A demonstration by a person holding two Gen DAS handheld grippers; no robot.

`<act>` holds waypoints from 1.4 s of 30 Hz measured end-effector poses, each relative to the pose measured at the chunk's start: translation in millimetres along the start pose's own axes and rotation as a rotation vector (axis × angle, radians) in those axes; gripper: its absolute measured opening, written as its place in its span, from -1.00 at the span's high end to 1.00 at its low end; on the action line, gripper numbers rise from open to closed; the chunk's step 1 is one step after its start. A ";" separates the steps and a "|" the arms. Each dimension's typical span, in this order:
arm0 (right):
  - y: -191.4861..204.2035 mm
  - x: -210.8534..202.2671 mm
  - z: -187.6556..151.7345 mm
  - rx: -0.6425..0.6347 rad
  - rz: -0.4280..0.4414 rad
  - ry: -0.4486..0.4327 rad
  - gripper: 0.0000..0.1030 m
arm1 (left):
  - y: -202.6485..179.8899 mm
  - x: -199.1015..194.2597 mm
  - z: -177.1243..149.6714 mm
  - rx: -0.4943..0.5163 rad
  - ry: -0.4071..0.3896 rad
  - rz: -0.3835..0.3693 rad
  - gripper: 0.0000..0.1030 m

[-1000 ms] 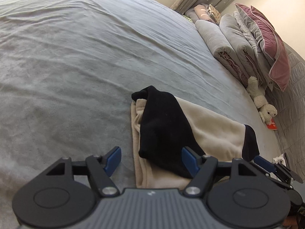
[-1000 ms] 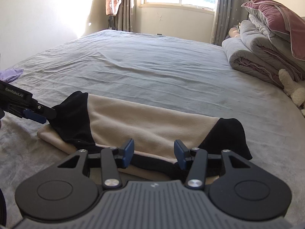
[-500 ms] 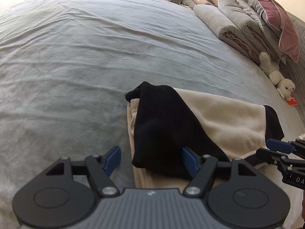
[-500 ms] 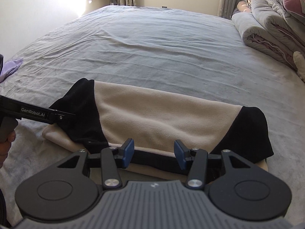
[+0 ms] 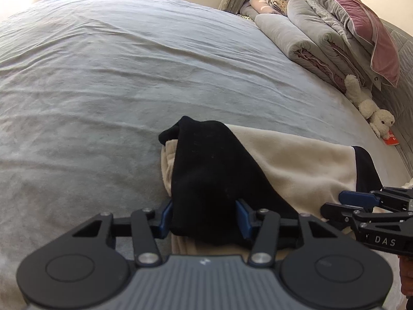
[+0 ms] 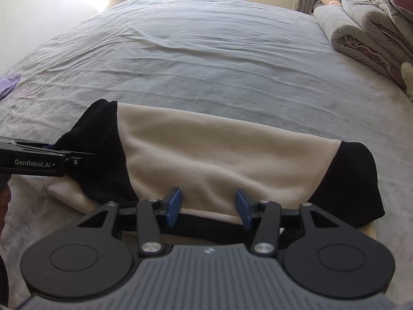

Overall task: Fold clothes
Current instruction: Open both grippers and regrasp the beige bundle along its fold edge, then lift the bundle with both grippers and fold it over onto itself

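Observation:
A folded cream fleece garment (image 5: 296,162) with black sleeve ends lies on the grey bed (image 5: 103,90). My left gripper (image 5: 204,218) is at its left end, and its jaws are closing with the bunched black sleeve (image 5: 206,168) filling the gap between the blue pads. In the right wrist view the garment (image 6: 219,149) stretches across, with the left gripper (image 6: 82,156) reaching into the black left end. My right gripper (image 6: 208,205) stands open over the garment's near edge at the middle, pads apart with flat cream cloth showing between them. It also shows from the side as the right gripper (image 5: 343,204).
Rolled grey quilts (image 5: 304,41) and a pink pillow (image 5: 361,31) are stacked along the right side of the bed. A white plush toy (image 5: 371,108) and a red card (image 5: 392,139) lie below them. A lilac cloth (image 6: 7,85) sits at the bed's left edge.
The left gripper's jaws have narrowed from wide apart to flanking the black sleeve. The right gripper has moved in closer and lower over the garment's near edge, its gap unchanged.

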State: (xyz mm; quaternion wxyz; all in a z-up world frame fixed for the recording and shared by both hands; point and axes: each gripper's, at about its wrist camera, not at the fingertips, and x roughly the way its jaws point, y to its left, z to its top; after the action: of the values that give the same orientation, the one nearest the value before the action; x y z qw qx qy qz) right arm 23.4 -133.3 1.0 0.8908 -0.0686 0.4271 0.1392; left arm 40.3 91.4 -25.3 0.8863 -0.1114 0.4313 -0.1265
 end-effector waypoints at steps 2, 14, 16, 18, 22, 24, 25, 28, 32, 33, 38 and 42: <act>1.2 2.3 -2.2 -0.013 -0.004 0.005 0.02 | 0.0 0.1 -0.4 -0.008 -0.009 -0.004 0.15; -3.8 9.7 -13.2 -0.034 0.026 -0.007 -0.04 | -19.4 -28.0 -3.7 -0.046 -0.177 -0.030 0.58; -7.2 9.2 -13.9 -0.022 0.041 -0.009 -0.04 | -26.0 -37.0 0.5 -0.048 -0.206 -0.050 0.59; -8.8 8.9 -14.4 -0.019 0.054 -0.012 -0.04 | -34.5 -44.5 4.2 -0.043 -0.232 -0.070 0.59; -12.3 8.1 -16.0 -0.008 0.083 -0.019 -0.05 | -54.3 -53.4 8.5 -0.020 -0.260 -0.098 0.60; -13.8 8.0 -17.5 -0.011 0.096 -0.027 -0.05 | -62.9 -55.1 10.4 -0.012 -0.267 -0.110 0.61; -14.9 7.9 -17.9 -0.009 0.103 -0.031 -0.05 | -67.1 -55.7 11.5 -0.009 -0.270 -0.117 0.61; -19.4 2.6 -17.6 0.006 0.126 -0.053 -0.05 | -77.5 -57.8 14.2 0.001 -0.286 -0.133 0.61; -31.4 -9.5 -16.4 0.025 0.169 -0.089 -0.05 | -88.9 -61.5 15.9 0.015 -0.307 -0.136 0.61; -35.2 -12.3 -16.7 0.034 0.170 -0.101 -0.05 | -91.5 -62.2 16.6 0.017 -0.311 -0.136 0.61; -52.1 -13.4 -16.1 0.087 0.174 -0.114 -0.05 | -108.2 -63.2 21.7 0.039 -0.315 -0.138 0.62; -63.1 -10.4 -16.7 0.120 0.195 -0.101 -0.05 | -127.2 -64.0 28.0 0.083 -0.312 -0.144 0.62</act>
State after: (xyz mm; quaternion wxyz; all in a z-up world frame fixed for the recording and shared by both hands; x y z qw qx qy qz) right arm 24.2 -199.4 -1.1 0.8958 0.0337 0.3941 0.2026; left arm 8.0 -5.6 77.7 0.9351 -0.1234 0.2737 -0.1884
